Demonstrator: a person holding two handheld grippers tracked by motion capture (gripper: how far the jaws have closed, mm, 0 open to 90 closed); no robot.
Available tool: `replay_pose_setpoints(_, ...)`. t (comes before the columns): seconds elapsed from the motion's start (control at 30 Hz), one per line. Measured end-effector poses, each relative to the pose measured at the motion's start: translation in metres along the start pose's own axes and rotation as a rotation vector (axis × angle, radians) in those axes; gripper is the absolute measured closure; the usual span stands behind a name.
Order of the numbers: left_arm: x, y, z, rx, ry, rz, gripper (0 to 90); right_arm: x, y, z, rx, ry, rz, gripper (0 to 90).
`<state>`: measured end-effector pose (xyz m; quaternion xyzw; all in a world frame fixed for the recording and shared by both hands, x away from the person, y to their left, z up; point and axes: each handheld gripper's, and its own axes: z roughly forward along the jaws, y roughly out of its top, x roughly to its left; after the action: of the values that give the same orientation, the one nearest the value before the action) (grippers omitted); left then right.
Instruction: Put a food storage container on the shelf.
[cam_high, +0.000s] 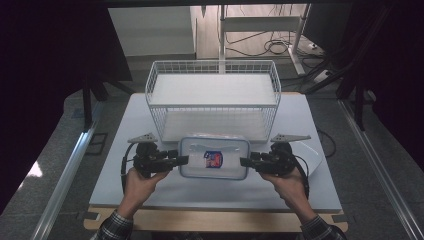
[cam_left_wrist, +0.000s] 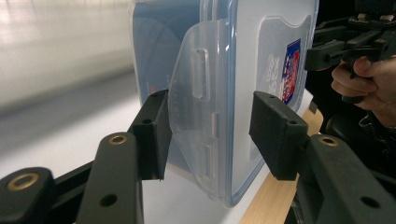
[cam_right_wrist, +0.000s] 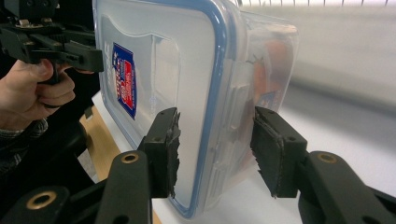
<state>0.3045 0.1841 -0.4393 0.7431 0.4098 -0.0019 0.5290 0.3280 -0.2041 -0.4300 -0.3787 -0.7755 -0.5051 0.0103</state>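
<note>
Holding the lidded container (cam_high: 214, 158) w/ both hand-held grippers (cam_high: 181, 161) (cam_high: 244, 161) before the wire rack (cam_high: 212, 95); uneven grip, we'd drop it.

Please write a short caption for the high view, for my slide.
Two hand-held grippers, left gripper and right gripper, grip a clear lidded container before a white wire rack.

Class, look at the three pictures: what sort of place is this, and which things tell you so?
Probably a lab or recording workspace, not a home kitchen. A white table stands between dark curtains, loose cables lie on the floor behind, and a white wire rack and lidded plastic container look staged.
</note>
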Motion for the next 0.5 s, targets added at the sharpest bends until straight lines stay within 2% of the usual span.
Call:
replay_pose_setpoints(0.03,-0.002,0.005,-0.002,-0.004,0.004,0.007,49.4,0.001,0.008,-0.003,-0.013,0.003,-0.006,52.6)
replay_pose_setpoints(0.17,-0.007,0.023,-0.008,-0.024,0.016,0.027,49.4,0.001,0.020,-0.007,-0.035,0.006,-0.015,52.6)
replay_pose_setpoints(0.43,-0.009,0.054,-0.018,-0.068,0.029,0.049,49.4,0.005,0.056,-0.014,-0.072,0.003,-0.048,52.6)
replay_pose_setpoints(0.5,-0.010,0.062,-0.022,-0.079,0.034,0.051,49.4,0.006,0.071,-0.016,-0.087,0.006,-0.056,52.5)
